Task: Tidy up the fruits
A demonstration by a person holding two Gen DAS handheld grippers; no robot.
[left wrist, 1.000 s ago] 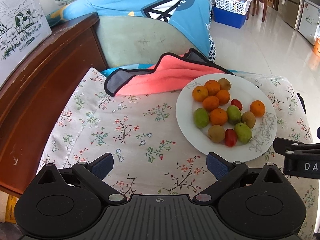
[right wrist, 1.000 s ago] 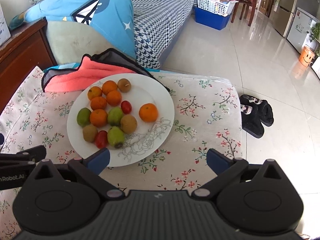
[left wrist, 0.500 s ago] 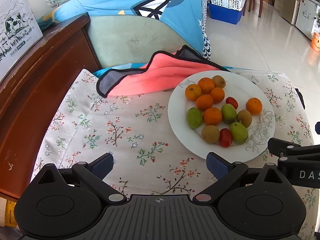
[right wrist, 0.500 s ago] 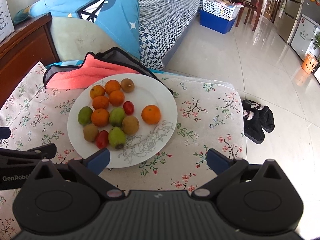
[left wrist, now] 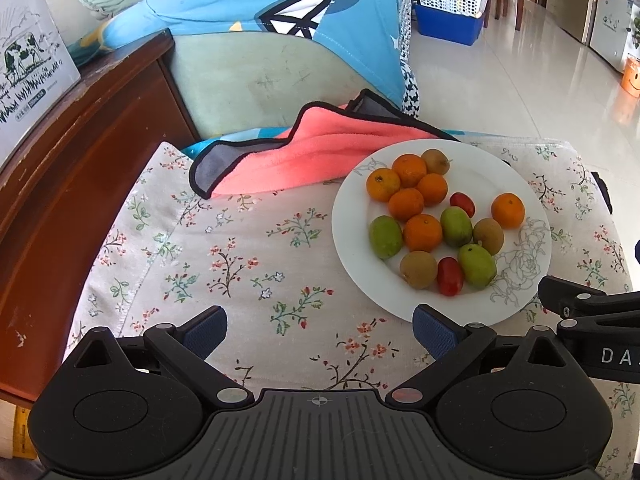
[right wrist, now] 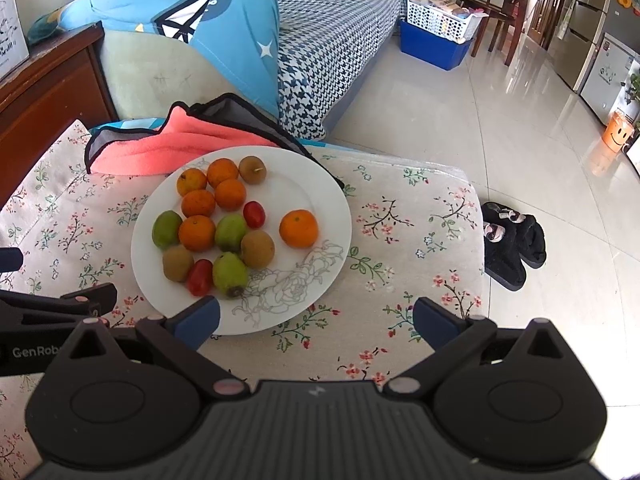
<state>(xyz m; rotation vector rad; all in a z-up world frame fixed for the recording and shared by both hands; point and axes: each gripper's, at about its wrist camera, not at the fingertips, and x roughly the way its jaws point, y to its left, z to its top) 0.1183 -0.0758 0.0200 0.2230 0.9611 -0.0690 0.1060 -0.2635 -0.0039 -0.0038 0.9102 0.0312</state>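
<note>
All the fruit was piled on the white plate [right wrist: 320,184] on the floral-covered desk [left wrist: 240,248], kinds mixed: oranges [right wrist: 298,229], kiwis, green ones, tomatoes. Sorted or not couldn't be called. Left gripper [left wrist: 320,326] and right gripper [right wrist: 316,318] were held empty, fingers apart.

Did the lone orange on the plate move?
No. The lone orange sits at the same spot on the plate, just above the drawn flower. Only the camera view shifted.

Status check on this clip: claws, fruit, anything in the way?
Left claw open, empty. Right claw open, empty. Mixed fruit all on white plate, lone orange apart. Pink towel tucked under the plate's far rim.
</note>
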